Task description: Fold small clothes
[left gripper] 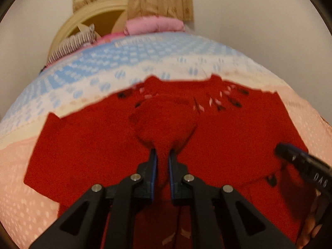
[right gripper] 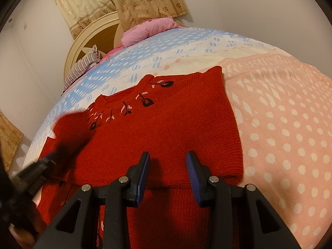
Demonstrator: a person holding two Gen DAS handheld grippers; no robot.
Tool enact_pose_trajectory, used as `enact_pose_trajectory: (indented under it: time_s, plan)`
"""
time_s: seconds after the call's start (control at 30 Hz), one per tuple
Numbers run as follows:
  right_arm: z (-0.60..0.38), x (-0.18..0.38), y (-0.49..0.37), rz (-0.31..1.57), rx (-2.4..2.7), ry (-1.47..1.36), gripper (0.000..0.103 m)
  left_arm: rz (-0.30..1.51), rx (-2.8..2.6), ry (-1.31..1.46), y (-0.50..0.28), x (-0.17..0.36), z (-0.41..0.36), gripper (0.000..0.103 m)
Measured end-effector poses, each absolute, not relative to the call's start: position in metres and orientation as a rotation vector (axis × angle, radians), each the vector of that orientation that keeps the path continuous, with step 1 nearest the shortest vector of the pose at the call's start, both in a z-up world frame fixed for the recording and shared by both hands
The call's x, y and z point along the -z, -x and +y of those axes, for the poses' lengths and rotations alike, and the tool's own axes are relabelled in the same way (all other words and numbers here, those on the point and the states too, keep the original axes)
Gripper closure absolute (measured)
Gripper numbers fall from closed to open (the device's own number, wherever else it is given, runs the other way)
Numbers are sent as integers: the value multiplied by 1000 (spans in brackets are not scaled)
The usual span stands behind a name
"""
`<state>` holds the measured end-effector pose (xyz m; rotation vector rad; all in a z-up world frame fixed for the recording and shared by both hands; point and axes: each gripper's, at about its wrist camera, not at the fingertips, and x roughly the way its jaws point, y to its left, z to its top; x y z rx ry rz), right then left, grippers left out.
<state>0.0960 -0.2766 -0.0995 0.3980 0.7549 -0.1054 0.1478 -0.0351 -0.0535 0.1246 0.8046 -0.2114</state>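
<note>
Wall: plain white, at the far left and right of both views
Headboard point(right gripper: 87, 39): cream, round, at the far end of the bed
Curtain point(right gripper: 124, 2): beige, flowered, hanging behind the headboard
Pillow point(right gripper: 149, 30): pink, at the head of the bed, right of a striped cloth point(right gripper: 83, 66)
Bed point(right gripper: 280, 114): sheet with blue, white and pink dotted bands
Sweater point(right gripper: 176, 128): red knit with black and pink stitching near the collar, spread flat across the middle of the bed
Left tongs point(left gripper: 162, 155): closed on a bunched fold of the sweater, lifted clear of the flat part; blurred in the right view
Right tongs point(right gripper: 168, 161): jaws apart with nothing between the pads, over the sweater's lower part, near its right edge
Hand point(left gripper: 311, 228): partly seen at the lower right of the left view, by the right tongs
</note>
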Motion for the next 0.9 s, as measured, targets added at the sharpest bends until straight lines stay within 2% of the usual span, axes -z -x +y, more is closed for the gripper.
enact_pose_trajectory:
  time_s: [0.07,0.1,0.13,0.17,0.2,0.23,0.4,0.53,0.6,0.67,0.8,0.9]
  plan:
    - [-277,100,-96,754,104,-400,65,794,224,-107,-141,45,-24,86]
    - [-278,100,-95,753,102,-403,65,794,231,-95,-136,40,-20,79]
    - [-279,101,-95,753,100,-408,65,799,237,-70,-131,35,-9,60]
    - [-279,101,-95,752,97,-414,65,800,240,-46,-125,34,-1,49]
    - [-280,101,-95,750,94,-423,65,798,233,-17,-120,31,12,33]
    - [-281,101,-95,749,91,-433,65,789,224,-1,-116,32,23,29]
    - [-282,93,-97,776,106,-464,65,741,55,83,-101,43,87,28]
    - [-256,63,-97,713,2,-570,65,796,-10,248,-105,69,119,28]
    - [-226,51,-108,736,-76,-549,59,835,-24,282,-111,81,120,29]
    - [-198,44,-120,768,-125,-517,43,824,-20,303,-111,81,120,29]
    - [-141,37,-152,805,-145,-384,40,821,-6,332,-111,84,122,25]
    - [-105,47,-180,901,-152,-281,40,816,6,349,-112,86,123,24]
